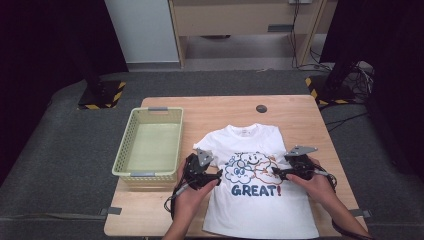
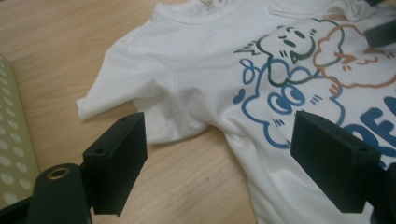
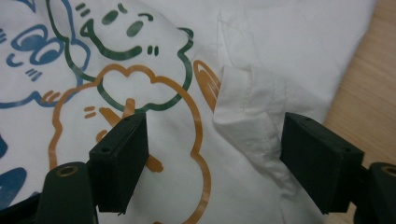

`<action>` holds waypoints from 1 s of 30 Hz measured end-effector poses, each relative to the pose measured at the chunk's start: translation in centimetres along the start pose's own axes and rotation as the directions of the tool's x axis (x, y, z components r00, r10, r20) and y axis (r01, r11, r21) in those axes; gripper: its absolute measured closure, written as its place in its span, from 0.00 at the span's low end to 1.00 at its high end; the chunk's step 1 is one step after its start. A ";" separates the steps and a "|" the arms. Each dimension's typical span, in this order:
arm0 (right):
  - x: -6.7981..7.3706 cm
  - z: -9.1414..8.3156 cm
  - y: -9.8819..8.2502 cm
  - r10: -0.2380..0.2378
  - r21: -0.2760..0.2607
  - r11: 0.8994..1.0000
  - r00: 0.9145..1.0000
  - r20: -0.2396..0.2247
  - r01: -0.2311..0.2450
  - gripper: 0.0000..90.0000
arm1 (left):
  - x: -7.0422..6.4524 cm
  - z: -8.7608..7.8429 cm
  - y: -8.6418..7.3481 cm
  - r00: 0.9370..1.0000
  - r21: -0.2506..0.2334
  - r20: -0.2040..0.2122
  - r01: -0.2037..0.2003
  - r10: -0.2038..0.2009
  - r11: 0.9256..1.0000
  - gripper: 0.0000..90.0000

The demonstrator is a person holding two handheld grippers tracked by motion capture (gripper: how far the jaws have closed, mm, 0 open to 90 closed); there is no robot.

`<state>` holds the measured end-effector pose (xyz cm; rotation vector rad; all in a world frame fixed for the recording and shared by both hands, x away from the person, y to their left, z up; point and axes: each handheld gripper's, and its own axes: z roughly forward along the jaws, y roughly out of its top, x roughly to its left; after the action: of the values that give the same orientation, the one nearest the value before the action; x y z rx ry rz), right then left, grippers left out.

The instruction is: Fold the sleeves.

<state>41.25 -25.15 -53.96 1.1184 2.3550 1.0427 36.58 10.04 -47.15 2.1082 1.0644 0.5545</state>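
Observation:
A white T-shirt [image 1: 260, 195] with cartoon clouds and the word "GREAT!" lies face up on the wooden table [image 1: 215, 112], collar away from me. My left gripper [image 1: 216, 176] hovers open at the shirt's left side. In the left gripper view the open jaws of the left gripper [image 2: 219, 156] frame the left sleeve [image 2: 121, 88] and bare wood at the armpit. My right gripper [image 1: 278, 173] is open over the shirt's right side. In the right gripper view the right gripper [image 3: 217, 156] straddles the orange cloud print [image 3: 140, 107] and the right sleeve [image 3: 252, 107], which is folded inward onto the chest.
A pale green plastic basket [image 1: 123, 145] stands on the table left of the shirt, its wall [image 2: 11, 140] close beside the left gripper. A small dark round disc [image 1: 261, 108] sits near the table's far edge. Dark carpet surrounds the table.

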 end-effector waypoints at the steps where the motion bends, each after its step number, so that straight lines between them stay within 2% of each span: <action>1: 0.1 0.1 -0.1 -0.001 -0.008 1.000 1.000 0.004 0.001 0.27 | 0.1 0.2 0.2 1.000 -0.001 -0.002 0.002 -0.002 1.000 0.22; 5: 0.3 0.2 -0.3 -0.022 -0.018 1.000 1.000 0.014 0.022 0.26 | 0.5 1.2 1.0 1.000 0.006 -0.005 0.012 -0.012 1.000 0.22; 9: 0.1 0.0 -0.7 -0.008 -0.036 0.999 1.000 0.027 0.009 0.26 | 0.7 2.4 1.7 1.000 0.010 -0.006 0.025 -0.025 1.000 0.24; 13: -0.5 -0.4 -1.1 0.004 -0.036 0.999 0.999 0.042 -0.002 0.27 | 0.7 3.7 2.4 1.000 0.016 -0.007 0.031 -0.030 0.999 0.28; 16: -1.2 -0.7 -1.3 0.004 -0.036 0.999 0.999 0.040 -0.002 0.27 | 0.9 4.9 2.9 0.998 0.004 -0.016 0.053 -0.053 0.999 0.31; 20: -2.2 -1.0 -1.6 -0.001 -0.036 0.999 0.999 0.035 0.003 0.27 | 2.0 6.4 3.7 0.995 0.004 -0.035 0.096 -0.096 0.995 0.35; 24: -3.0 -1.2 -1.7 -0.006 -0.036 0.999 1.000 0.028 0.007 0.27 | 3.3 7.4 4.4 0.992 0.016 -0.075 0.107 -0.105 0.994 0.39; 26: -3.2 -1.2 -1.8 -0.012 -0.037 0.999 1.000 0.022 0.012 0.27 | 3.9 7.9 4.6 0.989 0.020 -0.082 0.122 -0.120 0.992 0.41; 30: -3.5 -1.3 -1.9 -0.019 -0.037 0.999 1.000 0.011 0.020 0.28 | 4.8 9.1 4.8 0.986 0.041 -0.111 0.127 -0.122 0.991 0.45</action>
<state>41.73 -29.25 -54.49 1.0833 2.3242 1.0661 47.57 8.43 -49.32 2.0550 1.2724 0.5926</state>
